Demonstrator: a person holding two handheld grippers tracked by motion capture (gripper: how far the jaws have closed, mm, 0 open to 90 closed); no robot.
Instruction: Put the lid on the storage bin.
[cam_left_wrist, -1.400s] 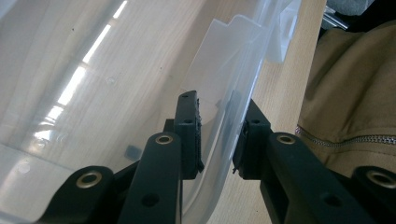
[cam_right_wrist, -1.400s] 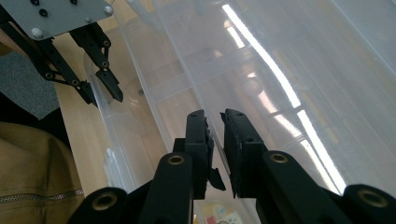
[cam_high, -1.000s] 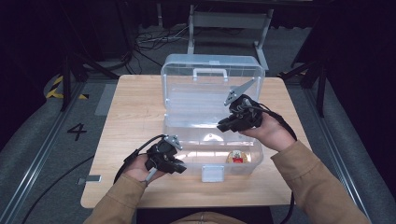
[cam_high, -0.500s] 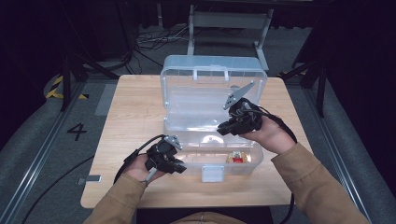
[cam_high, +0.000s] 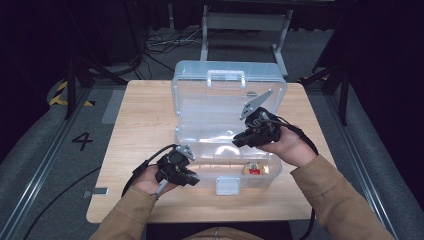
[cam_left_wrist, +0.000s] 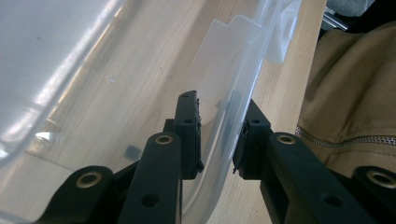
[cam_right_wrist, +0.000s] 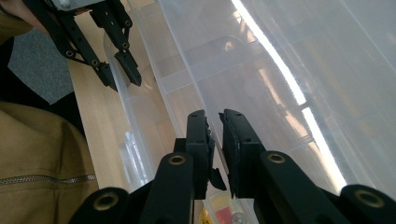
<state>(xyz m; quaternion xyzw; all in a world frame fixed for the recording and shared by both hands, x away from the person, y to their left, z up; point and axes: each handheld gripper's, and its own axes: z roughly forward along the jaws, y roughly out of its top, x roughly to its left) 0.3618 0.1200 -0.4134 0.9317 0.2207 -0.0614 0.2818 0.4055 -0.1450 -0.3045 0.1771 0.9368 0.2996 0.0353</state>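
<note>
Slippage risk: left gripper (cam_high: 192, 176), jaws straddling the clear box (cam_high: 227, 127) front wall at table 6 o'clock, could tip it; right gripper (cam_high: 239, 141), jaws nearly pressed together, hovers inside.

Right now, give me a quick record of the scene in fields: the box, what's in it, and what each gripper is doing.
box: clear plastic box on wooden table, lid open and upright
contents: small red and yellow item in front right compartment
left gripper: jaws astride the box's front wall, a gap showing
right gripper: over the box's middle, jaws almost together, nothing visible between them
</note>
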